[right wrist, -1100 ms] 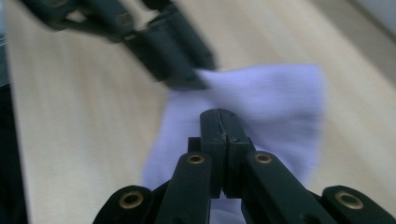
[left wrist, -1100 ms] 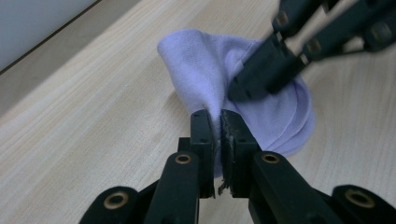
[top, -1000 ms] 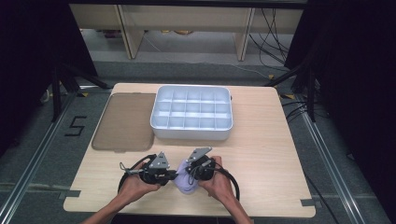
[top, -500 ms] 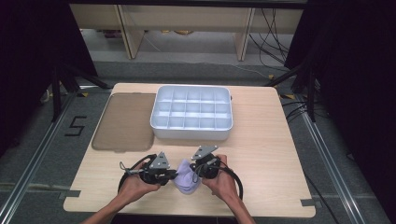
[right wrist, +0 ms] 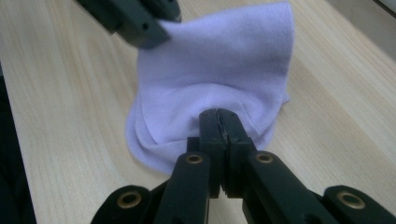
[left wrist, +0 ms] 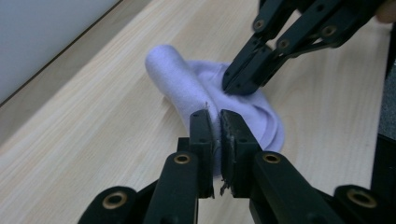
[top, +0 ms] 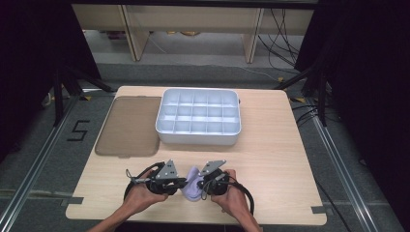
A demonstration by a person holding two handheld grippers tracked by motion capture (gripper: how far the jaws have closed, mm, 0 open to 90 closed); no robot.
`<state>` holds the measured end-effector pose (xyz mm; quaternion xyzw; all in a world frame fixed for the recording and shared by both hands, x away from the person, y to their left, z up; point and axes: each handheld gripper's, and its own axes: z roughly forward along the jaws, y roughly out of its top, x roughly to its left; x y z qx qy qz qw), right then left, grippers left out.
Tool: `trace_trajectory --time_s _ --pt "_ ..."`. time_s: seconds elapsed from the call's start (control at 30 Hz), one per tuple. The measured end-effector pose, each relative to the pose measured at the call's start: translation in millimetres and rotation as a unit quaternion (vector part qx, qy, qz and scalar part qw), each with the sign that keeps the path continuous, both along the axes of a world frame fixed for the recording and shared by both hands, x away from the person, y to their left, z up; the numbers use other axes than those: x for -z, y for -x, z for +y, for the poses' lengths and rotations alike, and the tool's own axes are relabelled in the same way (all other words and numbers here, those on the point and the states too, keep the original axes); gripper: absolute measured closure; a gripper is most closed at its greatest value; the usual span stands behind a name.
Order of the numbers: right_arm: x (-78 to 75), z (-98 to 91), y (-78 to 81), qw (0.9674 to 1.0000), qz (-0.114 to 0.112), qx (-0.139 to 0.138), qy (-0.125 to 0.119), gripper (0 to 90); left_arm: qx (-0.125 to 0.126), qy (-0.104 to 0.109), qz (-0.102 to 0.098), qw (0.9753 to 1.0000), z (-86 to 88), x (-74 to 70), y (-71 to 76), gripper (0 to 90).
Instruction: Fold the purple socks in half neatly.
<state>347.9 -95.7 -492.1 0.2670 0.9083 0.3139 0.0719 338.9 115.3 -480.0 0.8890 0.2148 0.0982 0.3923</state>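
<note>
Both are on it — the left hand-held gripper [left wrist: 215,122] is clamped on a fold of the lilac cloth [left wrist: 196,91], the right hand-held gripper [right wrist: 218,122] pinching its edge — cloth bunched on the worktop [top: 270,145] at the near edge, nearer than the white compartment tray [top: 198,137].

A light wooden desk [top: 270,145] stands on a grey floor [top: 63,159] marked with a black "5" [top: 79,130] to its left. Behind the desk, pale shelving legs [top: 131,34] rise, with black cables [top: 278,29] trailing nearby. Dark curtains flank both sides.
</note>
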Motion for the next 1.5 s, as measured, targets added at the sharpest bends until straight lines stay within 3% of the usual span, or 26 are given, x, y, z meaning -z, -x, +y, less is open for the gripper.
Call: trace_trajectory --time_s 0.1,0.13,0.23,0.3,0.33,0.37,0.57,0.6,0.7,0.83,0.9,1.1,1.2,1.23,1.27,1.3,1.33,1.4,1.5 --pt "0.5 -0.3 0.7 1.0000 -0.003 0.000 0.000 89.5 0.002 0.015 0.003 0.9999 -5.1 -0.1 3.4 83.1" --pt "0.4 -0.5 0.4 1.0000 -0.004 -0.002 -0.001 89.4 0.009 0.002 -0.004 1.0000 -4.5 -1.5 3.4 83.1" --pt "-1.8 -2.8 2.0 0.9999 0.001 0.004 -0.014 88.7 0.009 0.001 -0.006 0.9999 -4.3 -1.9 3.6 83.2" --pt "-8.4 -7.5 2.8 0.9998 -0.012 -0.001 -0.014 88.7 0.009 0.001 -0.008 0.9999 -3.6 -2.8 3.7 83.1" --pt "-12.7 -11.6 4.4 0.9999 -0.010 0.003 -0.013 88.7 -0.001 0.014 -0.003 0.9999 -4.4 -2.7 5.2 83.1" --pt "-13.7 -13.9 5.3 0.9999 -0.005 0.007 -0.007 88.7 0.009 0.001 -0.011 0.9999 -2.7 -3.8 3.8 83.0" --pt "-5.0 -18.6 8.1 0.9999 0.011 0.008 0.001 88.7 0.016 -0.001 -0.016 0.9997 -4.7 -7.0 7.9 83.0" --pt "-4.8 -18.6 8.9 0.9997 0.020 0.010 0.002 88.7 0.009 0.006 -0.016 0.9998 -6.4 -6.4 9.6 83.0" --pt "-0.5 -18.1 7.1 0.9999 0.010 0.009 -0.002 88.7 0.016 0.006 -0.020 0.9997 -9.7 -6.8 11.9 82.8" --pt "3.6 -16.8 6.4 0.9995 0.027 0.016 0.006 88.8 0.034 -0.007 -0.024 0.9991 -17.4 -5.1 15.2 82.7" --pt "4.8 -17.5 5.3 0.9997 0.020 0.009 0.007 88.8 0.032 -0.002 -0.021 0.9993 -20.4 -3.3 16.8 82.7" --pt "5.9 -18.2 3.8 0.9997 0.025 0.004 0.005 88.8 0.063 -0.027 -0.029 0.9972 -33.6 3.5 22.1 82.6" --pt "6.1 -18.3 4.4 0.9995 0.029 0.011 0.005 88.8 0.068 -0.028 -0.028 0.9969 -39.5 7.2 24.0 82.6" --pt "6.5 -18.4 4.8 0.9991 0.040 0.017 0.002 88.8 0.064 -0.027 -0.025 0.9973 -41.4 8.6 25.6 82.6" --pt "6.5 -18.4 4.8 0.9991 0.040 0.017 0.002 88.8 0.076 -0.033 -0.031 0.9961 -42.7 9.1 25.0 82.6" --pt "8.2 -19.3 2.2 0.9995 0.030 0.005 -0.006 88.8 0.074 -0.041 -0.034 0.9958 -43.8 9.6 25.9 82.6" --pt "7.3 -19.5 3.4 0.9991 0.039 0.015 -0.003 88.8 0.071 -0.039 -0.031 0.9962 -45.5 11.3 27.0 82.7" --pt "7.2 -21.0 1.5 0.9994 0.033 0.008 -0.002 88.7 0.083 -0.052 -0.041 0.9944 -47.4 14.0 27.2 82.8" --pt "2.2 -26.1 -0.3 0.9991 0.027 0.027 -0.017 88.8 0.084 -0.051 -0.032 0.9946 -48.5 16.4 30.0 82.7"
